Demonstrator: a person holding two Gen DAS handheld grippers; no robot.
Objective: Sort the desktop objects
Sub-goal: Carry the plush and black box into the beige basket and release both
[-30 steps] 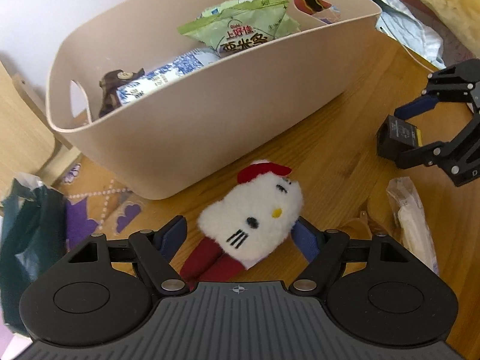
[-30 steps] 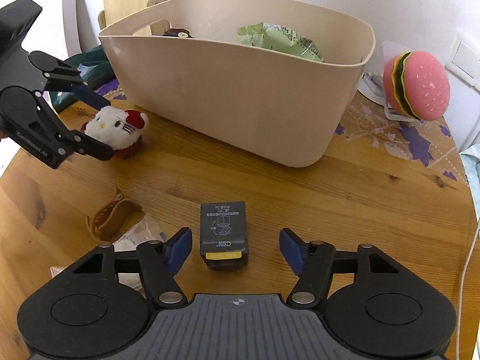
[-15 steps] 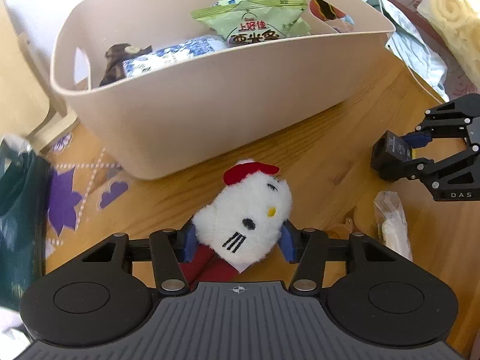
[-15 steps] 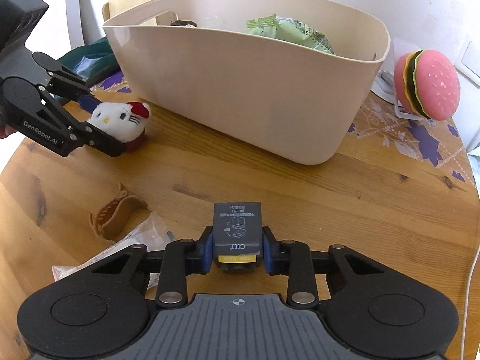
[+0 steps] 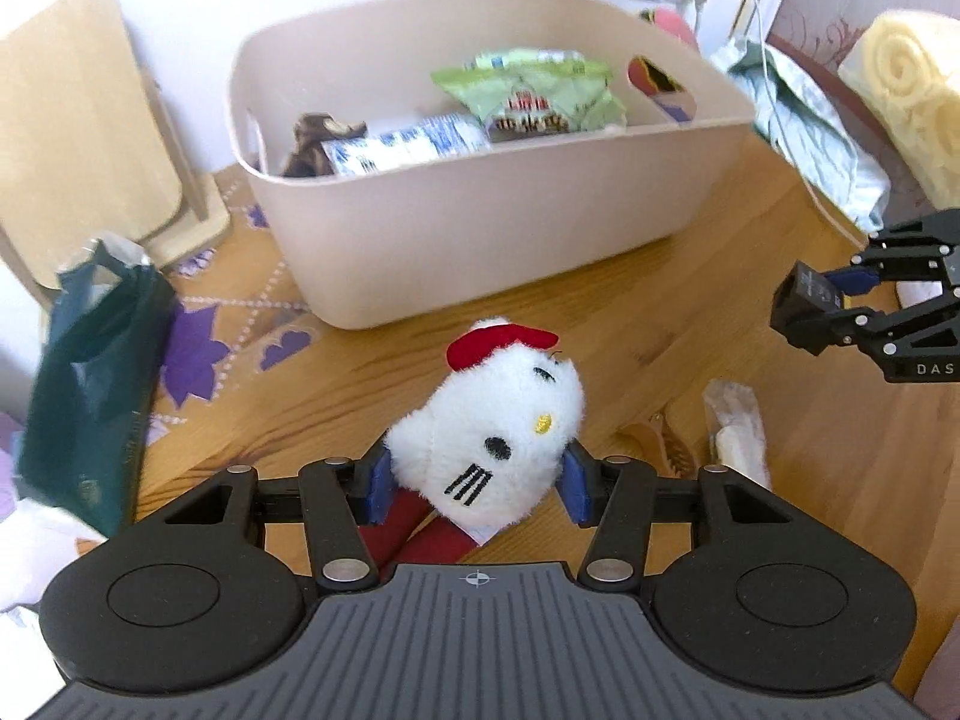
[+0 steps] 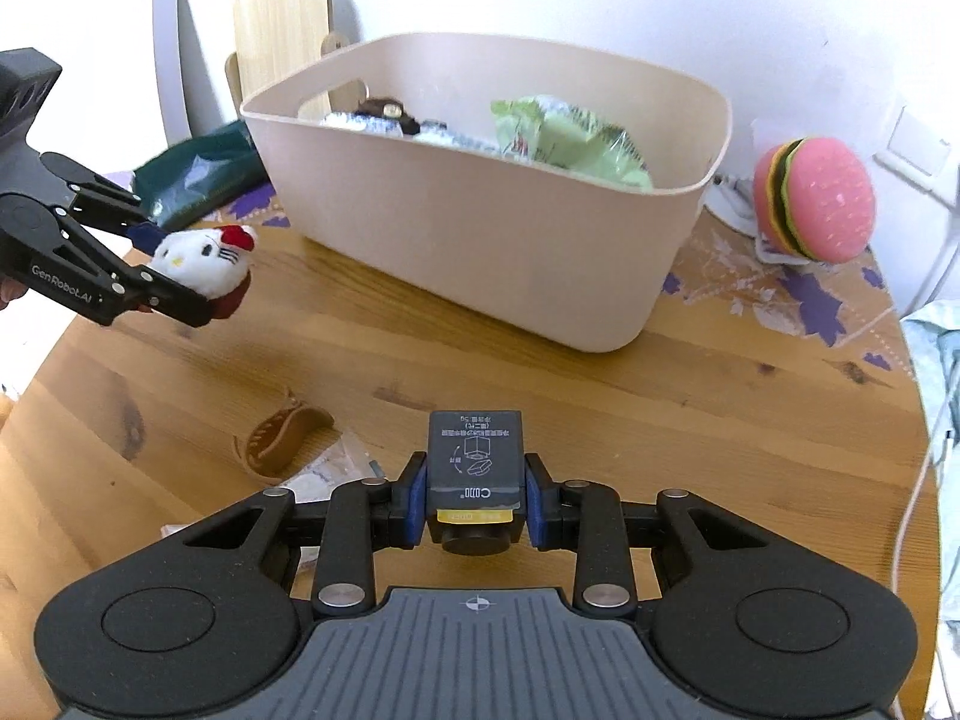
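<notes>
A white plush cat (image 5: 489,438) with a red bow and red body is held above the wooden table, my left gripper (image 5: 474,483) shut on its sides. From the right wrist view the same plush cat (image 6: 201,261) hangs in that left gripper (image 6: 174,270) at the left. My right gripper (image 6: 474,495) is shut on a small black box (image 6: 474,459) with a yellow strip, lifted off the table. The black box (image 5: 807,300) shows at the right edge of the left wrist view. A beige bin (image 5: 480,216) stands beyond both, holding a green snack bag (image 5: 528,90), a blue-white packet and a brown toy.
On the table lie a brown leather pouch (image 6: 282,441) and a clear wrapped packet (image 5: 735,426). A dark green bag (image 5: 90,384) sits left, a plush hamburger (image 6: 816,207) right of the bin (image 6: 492,228). Wooden boards lean on the wall behind. Cloth and a white cable lie at the right edge.
Both grippers went from open to shut, the left on the plush cat, the right on the black box. Both have since lifted their objects off the table.
</notes>
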